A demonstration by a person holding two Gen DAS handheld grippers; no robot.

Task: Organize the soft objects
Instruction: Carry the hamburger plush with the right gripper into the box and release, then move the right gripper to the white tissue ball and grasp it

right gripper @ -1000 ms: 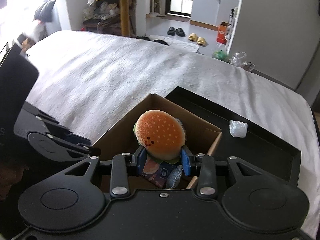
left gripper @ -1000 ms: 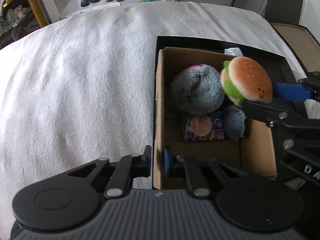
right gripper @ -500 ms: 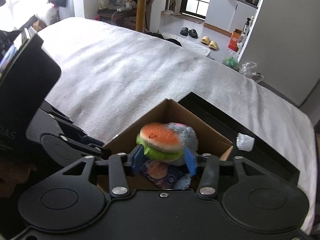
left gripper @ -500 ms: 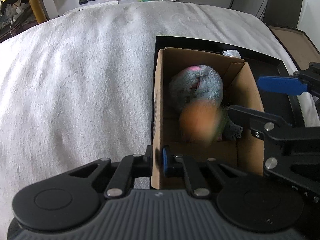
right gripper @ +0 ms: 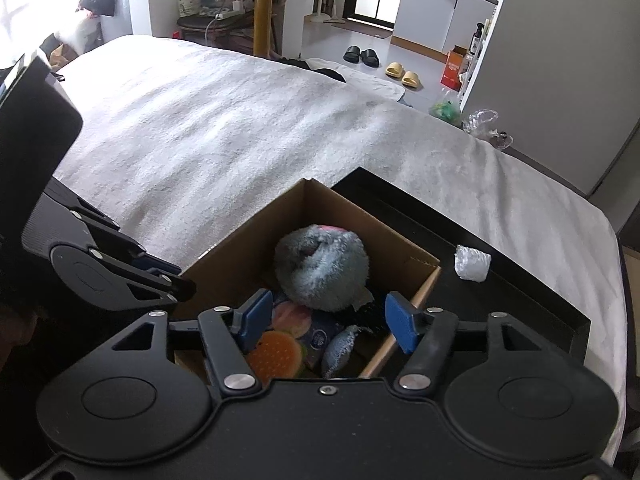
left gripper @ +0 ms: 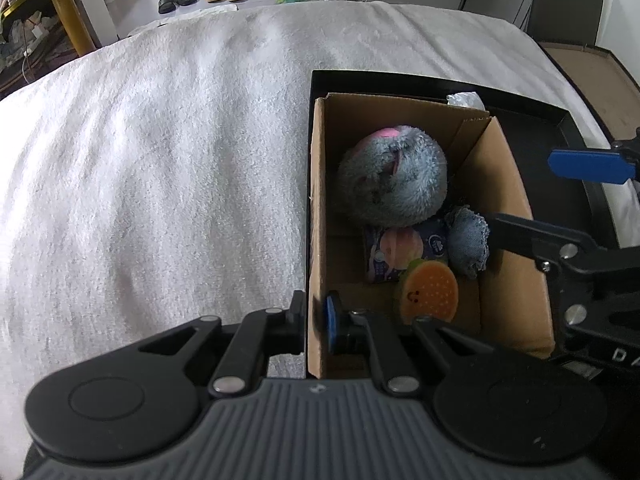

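Slippers (right gripper: pixel 403 73) beyond white bedspread (left gripper: pixel 160 160)

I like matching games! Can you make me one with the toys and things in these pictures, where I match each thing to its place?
Things:
1. burger toy
2. grey fluffy toy
3. crumpled white wrapper
4. slippers

Places:
A. on the floor beyond the bed
B. on the black tray, outside the box
C. at the near end of the cardboard box
D. at the far end of the box

Pairs: 1-C, 2-D, 3-B, 4-A
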